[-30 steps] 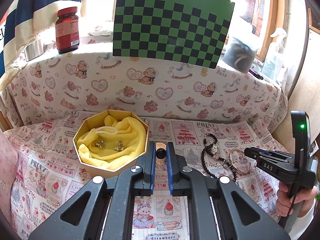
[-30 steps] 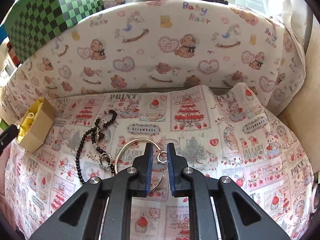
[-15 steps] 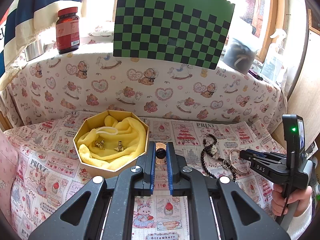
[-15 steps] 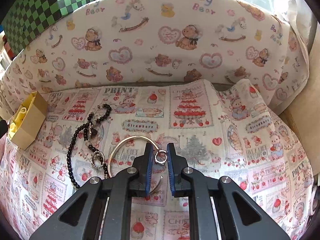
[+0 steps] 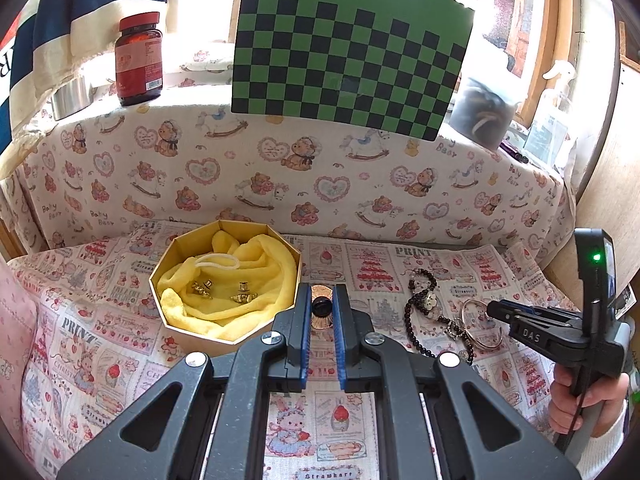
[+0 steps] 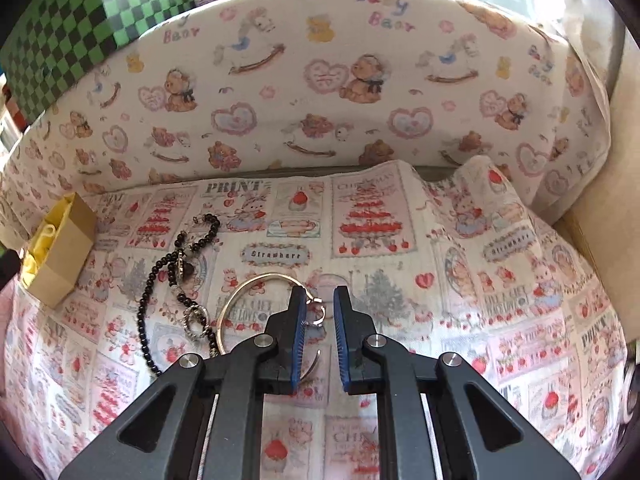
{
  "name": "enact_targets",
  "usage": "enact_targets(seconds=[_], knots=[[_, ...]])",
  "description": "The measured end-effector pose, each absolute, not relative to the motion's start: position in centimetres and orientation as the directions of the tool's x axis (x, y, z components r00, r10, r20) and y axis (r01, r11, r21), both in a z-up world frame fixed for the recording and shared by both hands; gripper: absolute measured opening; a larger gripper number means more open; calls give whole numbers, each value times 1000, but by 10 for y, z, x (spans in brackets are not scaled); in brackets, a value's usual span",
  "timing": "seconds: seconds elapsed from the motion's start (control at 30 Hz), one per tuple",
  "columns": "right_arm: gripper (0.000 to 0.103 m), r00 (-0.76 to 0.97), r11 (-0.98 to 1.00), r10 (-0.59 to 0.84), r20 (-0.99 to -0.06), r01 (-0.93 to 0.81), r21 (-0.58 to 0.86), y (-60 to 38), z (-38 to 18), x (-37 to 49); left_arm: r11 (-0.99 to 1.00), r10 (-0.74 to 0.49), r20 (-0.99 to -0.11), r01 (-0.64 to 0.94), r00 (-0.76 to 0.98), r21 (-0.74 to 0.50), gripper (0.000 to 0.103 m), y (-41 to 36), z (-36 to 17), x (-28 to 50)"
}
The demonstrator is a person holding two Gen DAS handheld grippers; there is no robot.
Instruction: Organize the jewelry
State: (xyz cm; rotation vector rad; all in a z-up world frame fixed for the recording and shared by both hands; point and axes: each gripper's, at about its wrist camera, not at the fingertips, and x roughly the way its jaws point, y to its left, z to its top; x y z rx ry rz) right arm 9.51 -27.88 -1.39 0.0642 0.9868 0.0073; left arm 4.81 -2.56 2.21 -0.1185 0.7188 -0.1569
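My left gripper (image 5: pixel 321 294) is shut on a small copper-coloured disc with a dark knob (image 5: pixel 321 306), just right of the octagonal gold box (image 5: pixel 224 223). The box holds a yellow cloth (image 5: pixel 256 256), gold earrings (image 5: pixel 204 288) and a white loop. My right gripper (image 6: pixel 320 296) is shut on a small silver ring (image 6: pixel 316 312), low over a silver bangle (image 6: pixel 256 278) on the printed cloth. A black bead necklace (image 6: pixel 160 280) lies left of the bangle. In the left wrist view the right gripper (image 5: pixel 493 309) hovers at the bangle (image 5: pixel 486 347), beside the necklace (image 5: pixel 416 320).
A padded bear-print wall (image 5: pixel 320 184) closes the back. On the ledge above it stand a red pill bottle (image 5: pixel 138 60), a green checkerboard (image 5: pixel 348 52), a metal cup (image 5: pixel 72 96) and a grey jar (image 5: pixel 484 116). A wooden panel (image 6: pixel 600 208) bounds the right side. A hand (image 5: pixel 580 396) grips the right tool.
The right gripper has drifted slightly over the bangle with the ring still between its jaws. The left gripper and the box have not moved.
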Motion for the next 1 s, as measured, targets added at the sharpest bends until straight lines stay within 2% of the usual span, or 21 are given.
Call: enact_targets(seconds=[0.37,0.63,0.9,1.0], knots=[[15,517,998,-42,-855,57,-14,-277,-18,87,982,-180,-646,98,742,-161,9,-25,22,48],[15,521,995,10,-853,83,63,-295,-10,85,982,-180,-646,96,742,-163,9,-25,23,48],[15,518,996,-1,-856,81,47,-290,-17,90,982,-180,-646,96,742,-163,9,-25,22,48],[15,528,994,36,-849,69,85,-284,-21,93,982,-180,-647,96,741,-163,9,-25,22,49]])
